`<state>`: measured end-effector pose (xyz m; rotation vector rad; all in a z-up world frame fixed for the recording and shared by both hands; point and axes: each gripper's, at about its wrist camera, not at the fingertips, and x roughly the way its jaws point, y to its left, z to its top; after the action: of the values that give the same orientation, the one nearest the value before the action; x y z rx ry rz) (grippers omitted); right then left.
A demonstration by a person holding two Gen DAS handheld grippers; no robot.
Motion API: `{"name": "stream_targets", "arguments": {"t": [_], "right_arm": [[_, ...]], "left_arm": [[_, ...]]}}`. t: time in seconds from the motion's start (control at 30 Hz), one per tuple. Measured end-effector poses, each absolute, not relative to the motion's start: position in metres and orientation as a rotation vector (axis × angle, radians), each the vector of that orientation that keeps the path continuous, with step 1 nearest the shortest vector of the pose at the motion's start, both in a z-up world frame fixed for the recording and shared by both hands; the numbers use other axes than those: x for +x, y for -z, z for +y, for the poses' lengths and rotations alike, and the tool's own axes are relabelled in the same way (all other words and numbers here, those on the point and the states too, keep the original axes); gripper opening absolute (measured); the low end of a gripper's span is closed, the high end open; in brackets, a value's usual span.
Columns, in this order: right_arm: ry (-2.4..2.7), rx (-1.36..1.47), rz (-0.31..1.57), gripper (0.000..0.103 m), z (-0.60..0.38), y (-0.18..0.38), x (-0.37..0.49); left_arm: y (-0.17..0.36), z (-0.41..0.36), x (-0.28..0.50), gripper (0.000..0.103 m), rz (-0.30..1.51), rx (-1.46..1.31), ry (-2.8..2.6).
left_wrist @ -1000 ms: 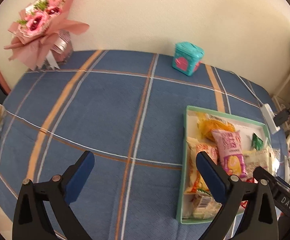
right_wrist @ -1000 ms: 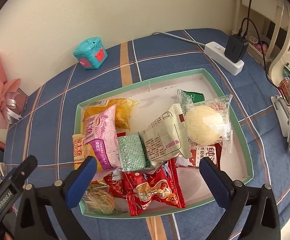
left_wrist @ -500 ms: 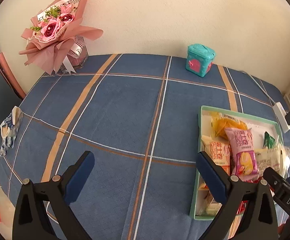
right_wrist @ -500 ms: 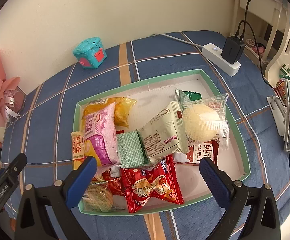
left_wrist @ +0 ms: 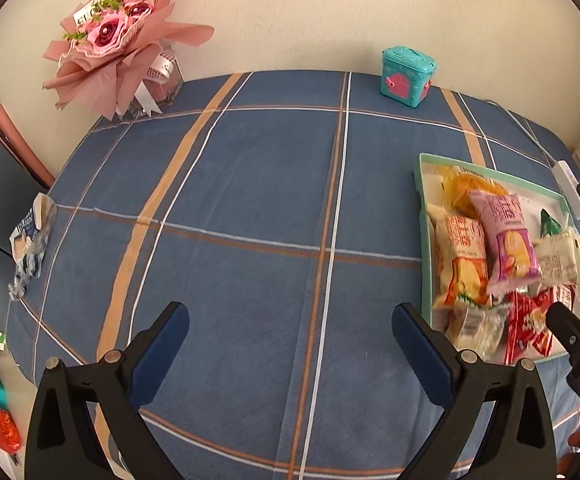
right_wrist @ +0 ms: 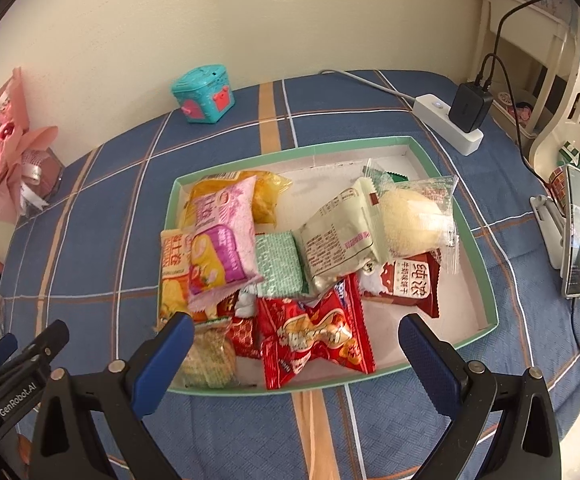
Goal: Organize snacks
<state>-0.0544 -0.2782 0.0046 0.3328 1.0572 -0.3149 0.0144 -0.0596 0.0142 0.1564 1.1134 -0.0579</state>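
Observation:
A green-rimmed white tray [right_wrist: 486,272] on the blue plaid tablecloth holds several snack packets: a pink packet [right_wrist: 221,240], a red packet [right_wrist: 314,336], a pale green wafer [right_wrist: 279,264], a bun in clear wrap [right_wrist: 414,216]. My right gripper [right_wrist: 296,340] is open and empty, above the tray's near edge. My left gripper [left_wrist: 290,336] is open and empty over bare cloth, left of the tray [left_wrist: 422,208]. The pink packet also shows in the left wrist view [left_wrist: 506,236].
A teal toy box [right_wrist: 203,94] and a pink bouquet [left_wrist: 117,40] stand at the back by the wall. A white power strip with a black charger [right_wrist: 458,120] lies right of the tray. A phone on a stand [right_wrist: 574,232] is at the right edge. A crumpled wrapper [left_wrist: 29,240] lies at the left edge.
Both grippers have drawn back and up a little, so more of the table shows in the left wrist view. Both stay open. The snacks have not moved.

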Motion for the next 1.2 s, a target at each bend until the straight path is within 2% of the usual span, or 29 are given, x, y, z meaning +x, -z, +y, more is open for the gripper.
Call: {"name": "stream_targets", "arguments": {"t": [0.5,1.2], "right_arm": [[0.28,0.272,1.043,0.103,-0.25,-0.008,-0.081],[0.276,0.255,1.031,0.103,-0.249,-0.013,-0.081]], "left_arm": [[-0.017,-0.044,-0.012,0.101,1.108,0.146,0.092],[-0.017,-0.047,-0.01,0.101,1.107,0.167,0.1]]}}
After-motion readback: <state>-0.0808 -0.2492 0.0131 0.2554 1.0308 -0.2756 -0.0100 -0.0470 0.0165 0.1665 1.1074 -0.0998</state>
